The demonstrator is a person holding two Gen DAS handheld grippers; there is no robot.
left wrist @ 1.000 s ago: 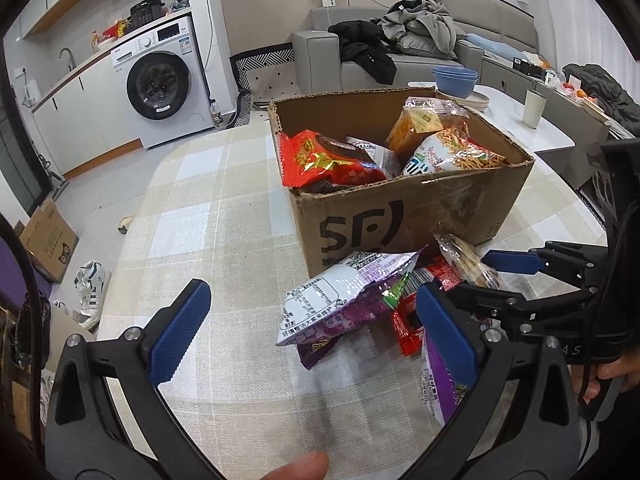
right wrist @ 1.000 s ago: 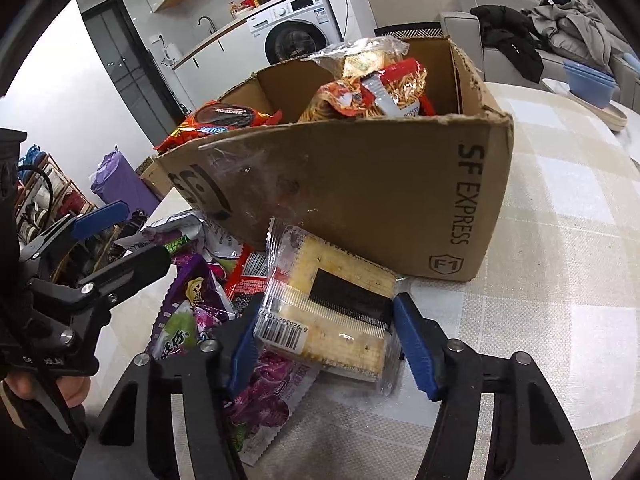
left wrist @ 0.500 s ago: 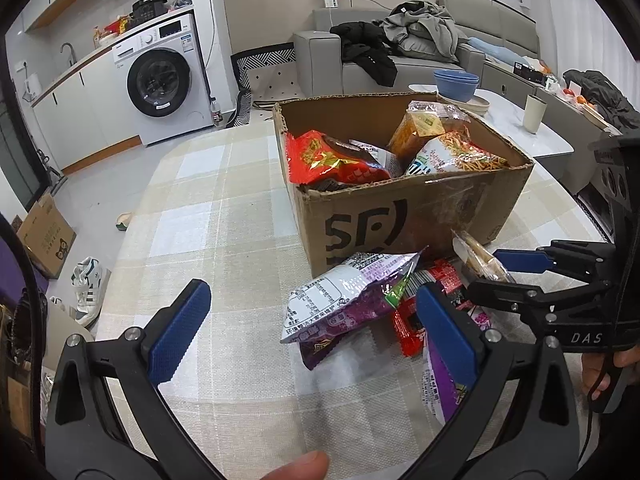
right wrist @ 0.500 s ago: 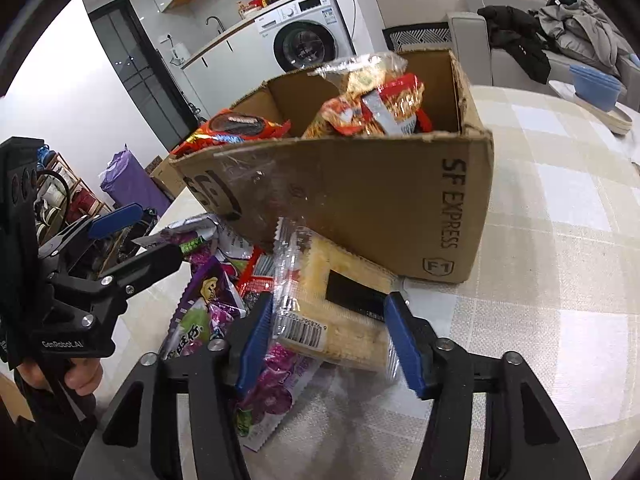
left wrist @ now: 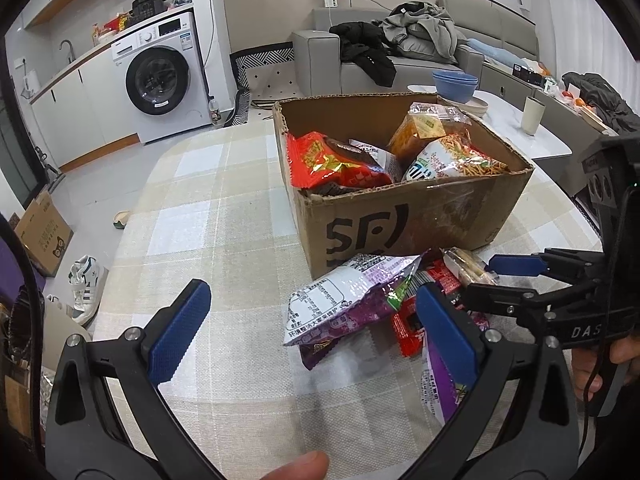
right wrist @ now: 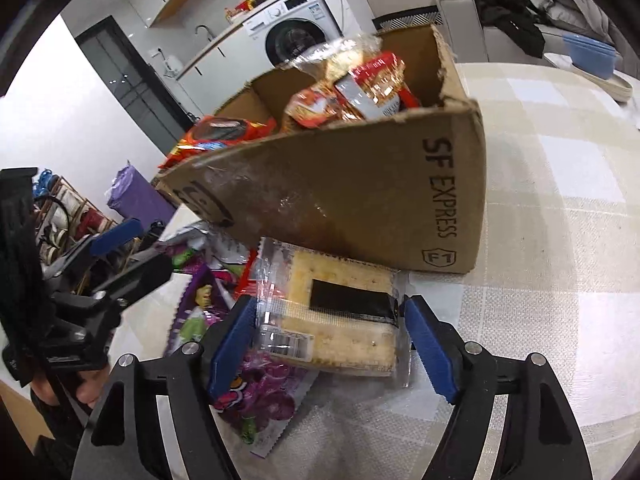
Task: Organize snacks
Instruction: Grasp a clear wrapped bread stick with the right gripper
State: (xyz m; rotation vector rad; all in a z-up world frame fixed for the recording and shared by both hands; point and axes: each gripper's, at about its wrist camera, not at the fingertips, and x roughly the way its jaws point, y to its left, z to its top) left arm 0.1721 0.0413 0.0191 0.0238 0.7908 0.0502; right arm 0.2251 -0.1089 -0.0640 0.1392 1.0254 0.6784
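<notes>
An open cardboard box marked SF Express stands on the table, holding several snack bags. In front of it lie loose snacks: a silver-purple bag, a red packet and a purple packet. My right gripper is shut on a clear cracker pack and holds it just off the table against the box's front wall. It also shows in the left wrist view. My left gripper is open and empty, above the table in front of the loose snacks.
The table has a checked cloth. A blue bowl and a white cup stand on a white table behind the box. A sofa, washing machine and shoes on the floor lie beyond.
My right gripper has closed tighter on the cracker pack and lifted it, tilting toward the box. The left gripper has stayed open and nearly still.
</notes>
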